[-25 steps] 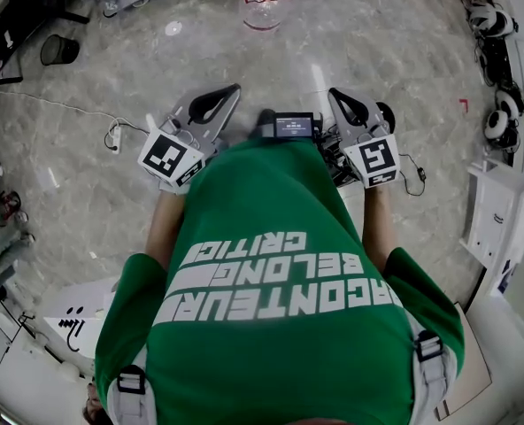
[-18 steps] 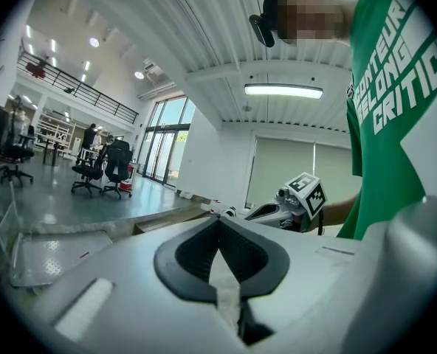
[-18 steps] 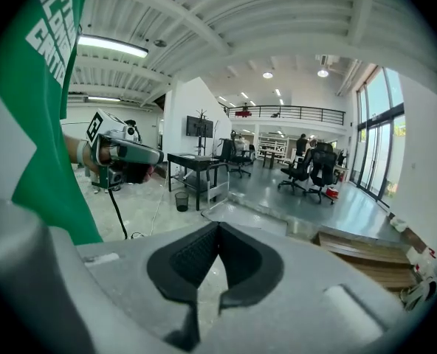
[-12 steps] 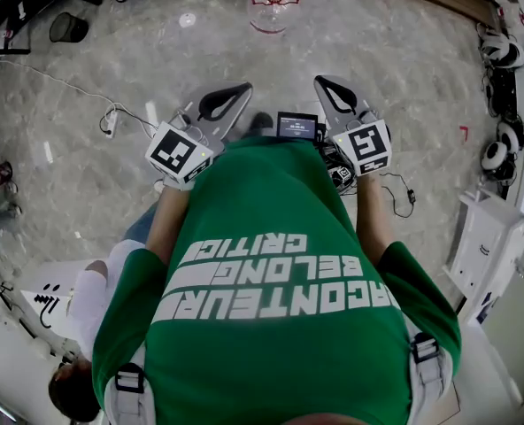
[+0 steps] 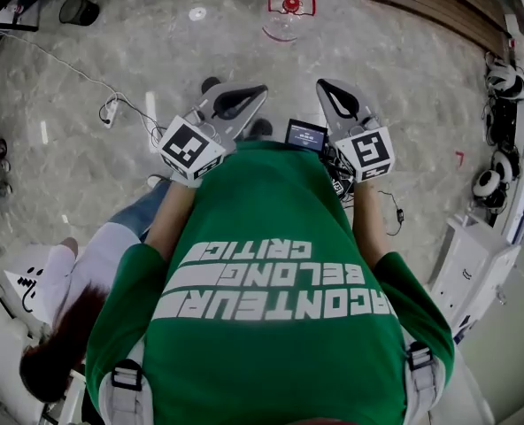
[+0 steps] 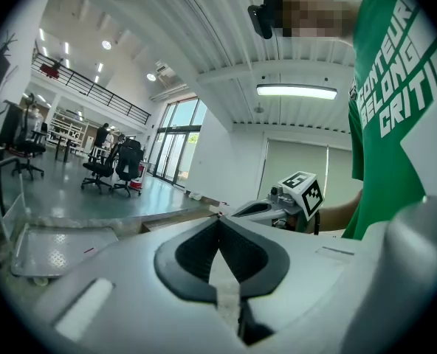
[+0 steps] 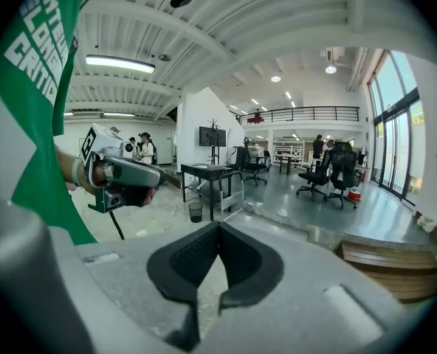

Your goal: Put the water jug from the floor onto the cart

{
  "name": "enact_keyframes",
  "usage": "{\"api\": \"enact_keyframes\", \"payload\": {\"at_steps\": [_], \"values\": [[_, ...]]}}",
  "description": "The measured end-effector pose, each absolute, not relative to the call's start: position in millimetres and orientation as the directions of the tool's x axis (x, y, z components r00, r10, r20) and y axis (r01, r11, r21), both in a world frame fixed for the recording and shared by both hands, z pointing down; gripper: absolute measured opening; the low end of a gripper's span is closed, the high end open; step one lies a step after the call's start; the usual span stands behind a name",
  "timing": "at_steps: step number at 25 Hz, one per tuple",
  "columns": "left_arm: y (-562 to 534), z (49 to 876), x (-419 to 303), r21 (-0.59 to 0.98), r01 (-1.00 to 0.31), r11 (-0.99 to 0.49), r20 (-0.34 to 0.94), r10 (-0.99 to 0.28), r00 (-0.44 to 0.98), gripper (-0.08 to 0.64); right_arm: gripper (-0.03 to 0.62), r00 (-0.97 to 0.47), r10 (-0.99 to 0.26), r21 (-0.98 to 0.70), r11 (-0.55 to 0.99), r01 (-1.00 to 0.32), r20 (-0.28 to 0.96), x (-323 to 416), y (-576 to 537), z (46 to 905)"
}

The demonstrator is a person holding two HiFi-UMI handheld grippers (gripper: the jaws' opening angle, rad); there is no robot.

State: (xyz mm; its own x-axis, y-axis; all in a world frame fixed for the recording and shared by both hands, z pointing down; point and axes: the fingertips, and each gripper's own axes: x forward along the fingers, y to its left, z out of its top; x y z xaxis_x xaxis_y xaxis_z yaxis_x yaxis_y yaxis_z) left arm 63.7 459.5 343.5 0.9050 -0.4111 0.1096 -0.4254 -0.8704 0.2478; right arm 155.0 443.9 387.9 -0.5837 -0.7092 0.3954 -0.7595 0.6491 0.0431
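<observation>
Approach, pickup not begun
Closing in on the water jug, now sitting slightly nearer on the floor ahead; carrying left claw and right claw pinched together, empty.

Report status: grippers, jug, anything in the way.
Left gripper shut, empty. Right gripper shut, empty. Water jug on floor ahead, untouched. Power strip on floor, left of path.
</observation>
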Motion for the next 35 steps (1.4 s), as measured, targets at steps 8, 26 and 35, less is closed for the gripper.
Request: {"api": "enact_keyframes", "payload": {"at_steps": [8,26,35], "values": [[411.9,353.0,47.4,0.275,-0.440,-0.855,0.109,-0.427,0.898,0.015,-0.008,-0.596,-0.689,0.061,0.674,-0.737,0.412,136.7,410.8,385.6],[272.3,348.2,-32.2,0.316,-0.382,-0.868,0.102,-0.370,0.924,0.015,-0.008,-0.480,-0.733,0.083,0.583,-0.808,0.482,95.7,291.8,381.3],[243.6,360.5,-62.0,0.366,-0.340,-0.866,0.087,-0.331,0.939,0.015,-0.008,-0.429,-0.735,0.095,0.551,-0.829,0.525,74.3,266.8,385.1]]}}
